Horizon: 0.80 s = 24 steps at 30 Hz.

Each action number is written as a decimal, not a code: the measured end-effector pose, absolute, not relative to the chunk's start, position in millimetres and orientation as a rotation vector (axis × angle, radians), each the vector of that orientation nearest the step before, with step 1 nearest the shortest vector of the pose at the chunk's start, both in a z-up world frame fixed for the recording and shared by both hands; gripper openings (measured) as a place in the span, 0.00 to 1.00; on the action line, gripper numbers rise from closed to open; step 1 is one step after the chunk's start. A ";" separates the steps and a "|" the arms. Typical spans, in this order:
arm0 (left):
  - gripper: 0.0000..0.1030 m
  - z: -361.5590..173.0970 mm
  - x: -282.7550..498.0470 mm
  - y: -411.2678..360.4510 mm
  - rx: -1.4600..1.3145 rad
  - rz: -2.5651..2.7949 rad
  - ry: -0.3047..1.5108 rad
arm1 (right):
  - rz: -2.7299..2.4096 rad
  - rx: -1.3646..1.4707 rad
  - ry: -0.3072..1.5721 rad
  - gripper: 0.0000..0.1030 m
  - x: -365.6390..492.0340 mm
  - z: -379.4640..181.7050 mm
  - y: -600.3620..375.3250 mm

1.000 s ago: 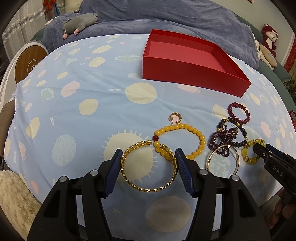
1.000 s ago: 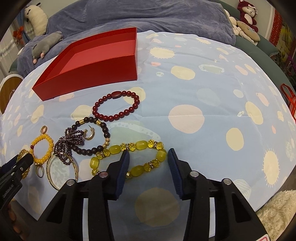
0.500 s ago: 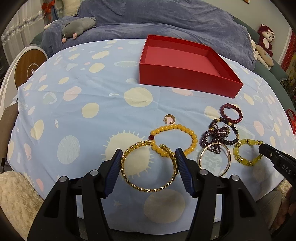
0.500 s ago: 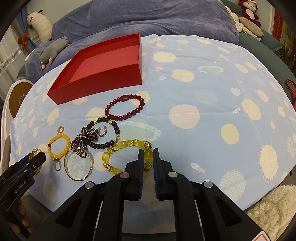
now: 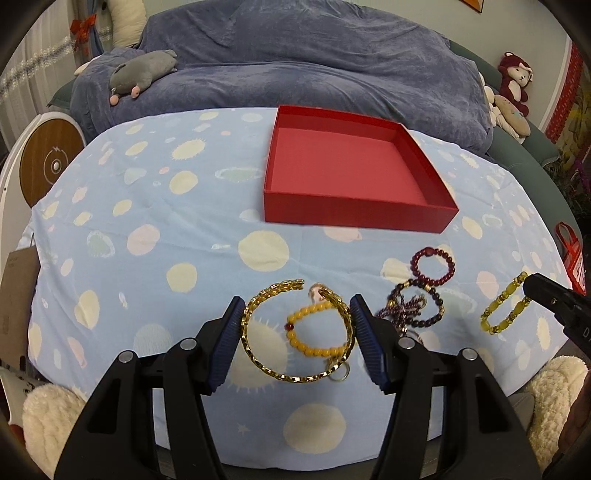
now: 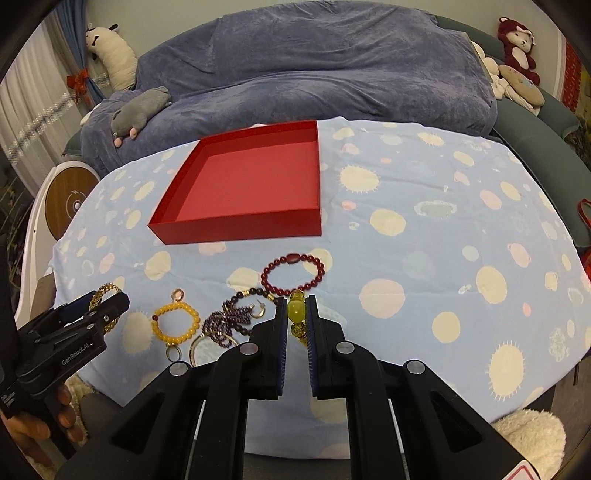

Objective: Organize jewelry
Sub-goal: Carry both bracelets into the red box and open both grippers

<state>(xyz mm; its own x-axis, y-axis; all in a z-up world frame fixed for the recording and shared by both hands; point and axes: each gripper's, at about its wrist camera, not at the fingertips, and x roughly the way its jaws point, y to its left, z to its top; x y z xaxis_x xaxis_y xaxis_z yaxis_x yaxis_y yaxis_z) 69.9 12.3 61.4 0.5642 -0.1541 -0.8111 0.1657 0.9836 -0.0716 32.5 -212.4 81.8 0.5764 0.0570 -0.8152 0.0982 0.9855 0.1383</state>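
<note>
Between right gripper point(image 6: 296, 318) pads: yellow bracelet point(image 6: 296, 312).

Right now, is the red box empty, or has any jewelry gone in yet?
Empty. Both wrist views show the red box with a bare floor; the bracelets lie on the cloth or sit in the fingers.

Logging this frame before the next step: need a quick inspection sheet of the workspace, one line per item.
Surface: blue spotted sheet, flat.
Job's things: red box empty; gold bangle and yellow-green bracelet lifted; orange bead bracelet, dark red bracelet, purple bead tangle and thin ring bangle lying on the sheet.
Clutter: nothing seen on the sheet.
Grippers: left gripper clamps the bangle across its width; right gripper shut on the yellow-green bracelet.
Cables: nothing seen.
Surroundings: blue blanket, grey plush, more plush toys, round wooden disc.
</note>
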 end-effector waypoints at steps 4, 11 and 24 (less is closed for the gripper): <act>0.54 81.8 107.7 -2.3 0.050 -0.226 0.925 | 0.029 0.169 0.923 0.09 70.5 101.4 -211.4; 0.54 104.2 203.9 -32.6 0.055 -0.282 0.875 | 0.110 0.196 0.880 0.09 172.7 124.3 -211.1; 0.54 58.1 359.4 -69.4 0.070 -0.260 0.923 | 0.129 0.252 0.960 0.09 328.4 70.0 -217.6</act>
